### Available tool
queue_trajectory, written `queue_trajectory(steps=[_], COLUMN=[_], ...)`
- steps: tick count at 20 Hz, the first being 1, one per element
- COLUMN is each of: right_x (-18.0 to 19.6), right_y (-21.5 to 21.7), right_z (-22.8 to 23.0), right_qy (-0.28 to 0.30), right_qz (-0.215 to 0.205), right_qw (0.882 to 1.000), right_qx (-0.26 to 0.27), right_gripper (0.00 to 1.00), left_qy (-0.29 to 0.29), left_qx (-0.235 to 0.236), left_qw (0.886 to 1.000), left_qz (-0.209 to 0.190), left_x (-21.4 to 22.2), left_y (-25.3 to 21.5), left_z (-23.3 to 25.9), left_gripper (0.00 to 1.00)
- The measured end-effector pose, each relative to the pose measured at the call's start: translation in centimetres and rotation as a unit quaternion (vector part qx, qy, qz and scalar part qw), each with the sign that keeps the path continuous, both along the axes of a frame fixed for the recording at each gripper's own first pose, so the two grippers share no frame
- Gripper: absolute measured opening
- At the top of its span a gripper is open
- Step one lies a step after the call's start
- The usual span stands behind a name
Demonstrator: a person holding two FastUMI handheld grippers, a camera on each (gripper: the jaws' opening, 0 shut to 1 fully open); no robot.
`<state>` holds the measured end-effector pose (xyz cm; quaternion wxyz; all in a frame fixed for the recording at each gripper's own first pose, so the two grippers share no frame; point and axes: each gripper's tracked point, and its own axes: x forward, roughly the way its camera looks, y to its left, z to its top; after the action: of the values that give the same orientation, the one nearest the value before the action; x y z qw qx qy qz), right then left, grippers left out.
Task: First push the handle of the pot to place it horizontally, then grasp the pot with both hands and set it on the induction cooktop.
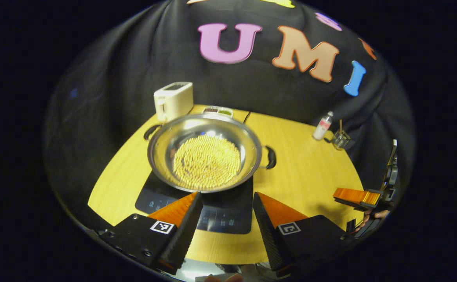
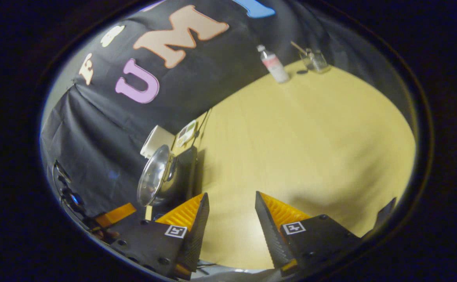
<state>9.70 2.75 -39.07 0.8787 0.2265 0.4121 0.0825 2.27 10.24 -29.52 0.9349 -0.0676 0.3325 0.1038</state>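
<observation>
1. In the left gripper view, the toaster (image 1: 173, 101) stands at the back edge of the worktop (image 1: 311, 172), just behind and to the left of the pot (image 1: 205, 152).
2. The pot sits on the induction cooktop (image 1: 228, 217), its rim overhanging the cooktop's back edge. One handle (image 1: 151, 131) sticks out to the left and the other handle (image 1: 270, 157) to the right, so they lie roughly level across the view.
3. The left gripper (image 1: 227, 207) hangs in front of the pot, over the cooktop's control strip. Its fingers are spread wide with nothing between them, clear of the pot's rim.
4. Right of the pot lies a broad bare stretch of worktop, open up to its curved front edge.
5. A small bottle (image 1: 323, 125) and a glass jar (image 1: 341, 139) stand at the far right back edge, well apart from the pot.
6. The right gripper (image 1: 363, 197) is at the right edge, well clear of the pot. In the right gripper view its fingers (image 2: 191, 219) are parted and empty over bare worktop, with the pot off to their left.
</observation>
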Motion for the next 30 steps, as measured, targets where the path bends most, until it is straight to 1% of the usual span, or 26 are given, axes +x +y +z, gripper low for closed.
queue_trajectory(steps=[1, 3, 4, 5, 6, 7, 8, 9, 10, 12, 13, 14, 15, 16, 17, 18, 19, 20, 21, 22, 24, 26, 27, 28, 29, 30], right_x=[0.1, -0.6, -0.9, -1.2, -1.4, -2.0, -2.6, -3.3, -3.8, -5.0, -4.7, -4.4, -4.5, -4.2, -4.0, -3.9, -3.9, -3.9, -3.8, -3.8, -3.9, -3.7, -3.6, -3.5, -3.5, -3.6], right_y=[-0.8, -1.6, -2.0, -2.2, -2.4, -2.5, -2.3, -2.0, -1.6, -1.0, -0.6, -0.9, -1.4, -2.0, -3.0, -3.8, -4.3, -4.8, -5.3, -5.9, -7.0, -8.1, -8.7, -9.2, -9.7, -9.9], right_z=[3.1, 8.4, 11.2, 14.2, 17.3, 20.6, 23.4, 24.9, 25.4, 24.8, 25.2, 25.9, 26.3, 27.1, 28.1, 28.9, 29.6, 29.9, 29.9, 29.9, 30.2, 30.8, 30.8, 30.9, 30.7, 30.6], right_qy=[-0.037, -0.111, -0.147, -0.188, -0.237, -0.288, -0.336, -0.366, -0.371, -0.354, -0.359, -0.365, -0.365, -0.374, -0.382, -0.387, -0.393, -0.394, -0.393, -0.391, -0.396, -0.401, -0.402, -0.402, -0.401, -0.399], right_qz=[0.000, 0.007, 0.005, -0.005, -0.015, -0.022, -0.025, -0.019, -0.007, 0.015, 0.011, 0.003, -0.001, -0.007, -0.016, -0.022, -0.028, -0.033, -0.038, -0.041, -0.048, -0.051, -0.053, -0.055, -0.057, -0.057], right_qw=[0.999, 0.990, 0.983, 0.973, 0.959, 0.943, 0.926, 0.912, 0.907, 0.914, 0.913, 0.910, 0.910, 0.906, 0.901, 0.898, 0.896, 0.895, 0.895, 0.896, 0.893, 0.891, 0.891, 0.891, 0.892, 0.893], right_qx=[-0.020, -0.087, -0.113, -0.135, -0.152, -0.164, -0.174, -0.185, -0.198, -0.199, -0.195, -0.196, -0.195, -0.196, -0.203, -0.206, -0.206, -0.206, -0.206, -0.208, -0.210, -0.208, -0.206, -0.204, -0.202, -0.201], right_gripper=[0.61, 0.65, 0.70, 0.75, 0.84, 0.87, 0.96, 0.92, 0.92, 0.93, 0.94, 0.93, 0.94, 0.94, 0.94, 0.93, 0.97, 0.93, 0.97, 0.93, 0.93, 0.93, 0.97, 0.93, 0.97, 0.92], left_qy=[-0.035, -0.121, -0.151, -0.186, -0.217, -0.245, -0.268, -0.291, -0.305, -0.312, -0.321, -0.325, -0.315, -0.316, -0.320, -0.321, -0.322, -0.326, -0.328, -0.327, -0.321, -0.318, -0.318, -0.319, -0.316, -0.310], left_qx=[0.008, 0.048, 0.067, 0.080, 0.093, 0.106, 0.116, 0.124, 0.129, 0.133, 0.136, 0.141, 0.139, 0.137, 0.140, 0.144, 0.145, 0.144, 0.142, 0.139, 0.136, 0.138, 0.137, 0.136, 0.134, 0.133], left_qw=[0.999, 0.991, 0.986, 0.979, 0.971, 0.963, 0.956, 0.948, 0.943, 0.940, 0.937, 0.935, 0.939, 0.938, 0.937, 0.936, 0.935, 0.933, 0.932, 0.933, 0.934, 0.935, 0.935, 0.935, 0.936, 0.938], left_qz=[-0.004, -0.018, -0.022, -0.031, -0.037, -0.038, -0.035, -0.029, -0.026, -0.022, -0.020, -0.016, -0.017, -0.023, -0.028, -0.034, -0.040, -0.047, -0.054, -0.062, -0.076, -0.080, -0.080, -0.080, -0.079, -0.078], left_x=[0.2, 0.9, 0.5, 0.2, -0.2, -1.0, -1.5, -2.2, -3.0, -3.8, -3.8, -3.5, -3.5, -3.4, -3.0, -2.6, -2.2, -1.6, -1.1, -0.8, 0.1, 0.6, 0.7, 0.8, 0.8, 0.5], left_y=[-0.5, -1.1, -1.5, -2.2, -2.9, -3.3, -3.7, -4.0, -4.4, -5.3, -5.9, -6.3, -6.9, -7.9, -8.8, -9.3, -10.0, -10.9, -11.9, -12.6, -14.3, -15.4, -15.9, -16.5, -16.8, -17.1], left_z=[2.0, 6.8, 9.5, 12.1, 14.7, 17.2, 19.1, 21.1, 22.6, 23.3, 23.8, 24.2, 23.9, 24.1, 24.4, 24.8, 25.1, 25.4, 25.6, 25.4, 25.1, 25.1, 25.1, 25.2, 25.0, 24.4], left_gripper=[0.81, 0.81, 0.75, 0.80, 0.80, 0.79, 0.75, 0.75, 0.79, 0.81, 0.82, 0.90, 0.92, 0.92, 0.95, 0.92, 0.95, 0.95, 0.95, 0.95, 0.95, 0.95, 0.95, 0.95, 0.95, 0.95])
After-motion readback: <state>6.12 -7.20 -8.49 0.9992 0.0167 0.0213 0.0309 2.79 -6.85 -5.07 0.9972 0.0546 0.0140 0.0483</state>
